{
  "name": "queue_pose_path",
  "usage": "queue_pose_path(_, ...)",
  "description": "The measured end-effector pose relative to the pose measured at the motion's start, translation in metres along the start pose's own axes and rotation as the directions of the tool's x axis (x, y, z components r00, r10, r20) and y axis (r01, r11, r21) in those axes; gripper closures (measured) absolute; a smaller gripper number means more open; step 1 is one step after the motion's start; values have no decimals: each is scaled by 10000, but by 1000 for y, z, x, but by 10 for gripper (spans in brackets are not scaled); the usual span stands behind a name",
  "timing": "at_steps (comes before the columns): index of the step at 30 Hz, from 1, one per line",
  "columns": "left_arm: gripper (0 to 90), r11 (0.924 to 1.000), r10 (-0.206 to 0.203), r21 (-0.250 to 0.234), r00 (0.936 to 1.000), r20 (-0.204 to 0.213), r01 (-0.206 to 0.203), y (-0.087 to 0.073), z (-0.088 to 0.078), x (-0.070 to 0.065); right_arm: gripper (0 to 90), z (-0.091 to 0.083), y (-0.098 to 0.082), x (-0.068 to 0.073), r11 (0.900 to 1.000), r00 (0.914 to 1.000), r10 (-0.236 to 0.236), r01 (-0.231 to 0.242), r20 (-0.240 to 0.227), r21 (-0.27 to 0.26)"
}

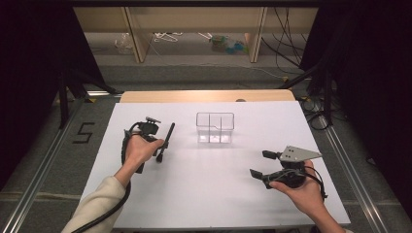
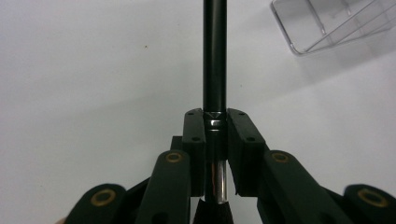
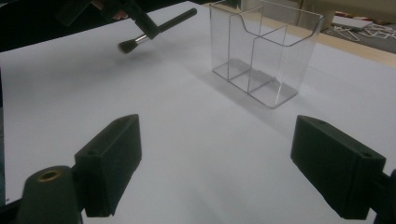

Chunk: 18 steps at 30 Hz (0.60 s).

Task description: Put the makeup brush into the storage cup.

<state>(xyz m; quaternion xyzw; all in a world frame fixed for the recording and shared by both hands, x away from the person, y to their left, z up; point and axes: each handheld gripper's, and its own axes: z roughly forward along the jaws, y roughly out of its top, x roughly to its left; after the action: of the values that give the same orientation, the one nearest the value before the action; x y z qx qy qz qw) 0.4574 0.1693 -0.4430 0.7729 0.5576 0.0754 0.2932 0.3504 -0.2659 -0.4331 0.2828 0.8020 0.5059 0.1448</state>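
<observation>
**One brush in the jaws, carried above the table toward the clear organiser**

One gripper has the work in hand. The left gripper [image 2: 216, 122] is clamped on a black makeup brush [image 2: 215, 56], its pads pressing the shaft from both sides just where the black handle meets the shiny metal ferrule. In the right gripper view the brush [image 3: 156, 30] hangs clear of the white table [image 1: 204, 189], handle tilted up toward the far side and bristles low, with its shadow lying apart below it. From the high view the left gripper [image 1: 160, 145] sits at the table's left, near the clear acrylic organiser [image 1: 215, 127], which stands upright and empty, its dividers marking off several compartments.

The right gripper [image 1: 261, 164] rests at the table's right with its jaws spread wide and nothing between them, well apart from the organiser.

By my reading this is the carry step: brush lifted, not yet placed. The next move likely calls for bringing the brush over one compartment, tipping it nearer upright, and lowering it past the rim before letting go. Clipping the thin wall could nudge the light organiser.
</observation>
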Motion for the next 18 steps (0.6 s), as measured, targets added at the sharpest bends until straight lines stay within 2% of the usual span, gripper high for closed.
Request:
queue_pose_path(2, 778, 9999, -75, -93, 10000, 35, 75, -2, -3, -1, 171, 0, 0, -1, 10000, 10000, 38, -39, 65, 61)
queue_pose_path(4, 778, 9994, 68, -334, 10000, 52, -67, -3, -7, 0, 171, 0, 0, 0, 9998, 9998, 206, -206, -24, 10)
queue_pose_path(6, 778, 9990, 56, -433, 9999, 91, -52, -4, -9, 0, 171, 1, -1, -1, 10000, 10000, 75, -75, 20, -55)
queue_pose_path(7, 778, 9985, -1, -551, 9999, 141, 8, -5, -9, -1, 171, 1, 0, -1, 9999, 9999, 133, -133, 24, -24)
queue_pose_path(8, 778, 9960, -150, -883, 9998, 100, 158, -7, -10, -2, 171, 0, 0, -1, 9999, 9999, 104, -105, 56, 54)
queue_pose_path(10, 778, 9952, -163, -966, 9998, 118, 174, -7, -11, -2, 171, -1, 0, -1, 9999, 9999, 79, -80, 92, 92)
queue_pose_path(17, 778, 9884, 121, -1517, 9998, 169, -94, -13, -19, -1, 171, 0, 0, -1, 9999, 10000, 90, -90, 30, -74)
queue_pose_path(18, 778, 9875, 232, -1560, 9996, 138, -208, -14, -20, 0, 171, 1, -1, -1, 9996, 9999, 97, -99, -55, -275)
